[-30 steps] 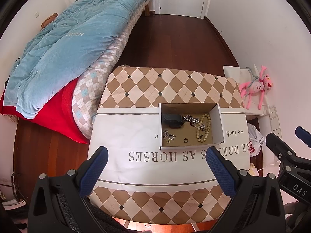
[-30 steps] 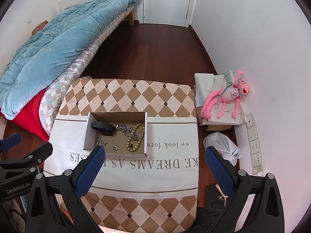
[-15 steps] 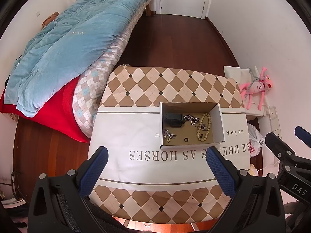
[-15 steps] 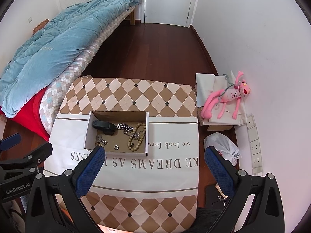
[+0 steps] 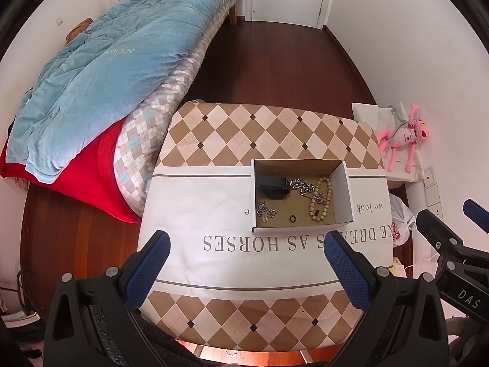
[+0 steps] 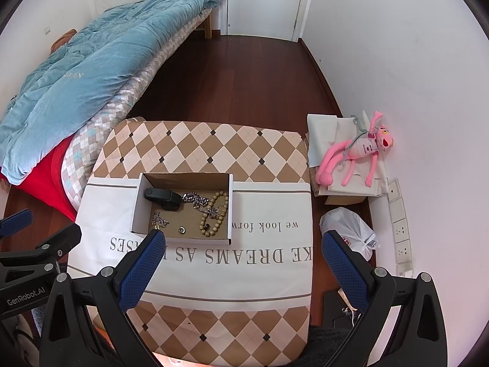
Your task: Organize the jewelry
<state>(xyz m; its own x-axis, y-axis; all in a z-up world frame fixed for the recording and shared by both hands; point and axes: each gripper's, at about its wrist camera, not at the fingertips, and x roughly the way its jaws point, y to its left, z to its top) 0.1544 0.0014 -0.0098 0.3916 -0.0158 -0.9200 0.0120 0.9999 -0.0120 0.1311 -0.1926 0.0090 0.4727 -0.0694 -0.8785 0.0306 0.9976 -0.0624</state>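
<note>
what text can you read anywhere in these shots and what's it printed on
"KE DREAMS AS HORSES", upside down, start cut off: white cloth on the table.
"we look forw", rest hidden by the box: same cloth.
"GenRobot.AI": left tool, seen from the right wrist.
"DAS": right tool, seen from the left wrist.
Blue duvet lettering: too blurred.
Red print on the plastic bag: unreadable.

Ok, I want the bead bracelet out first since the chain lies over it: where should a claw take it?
Take the bead bracelet at its near loop end, from above: the silver chain crosses its upper part, and the box wall blocks its right side.
</note>
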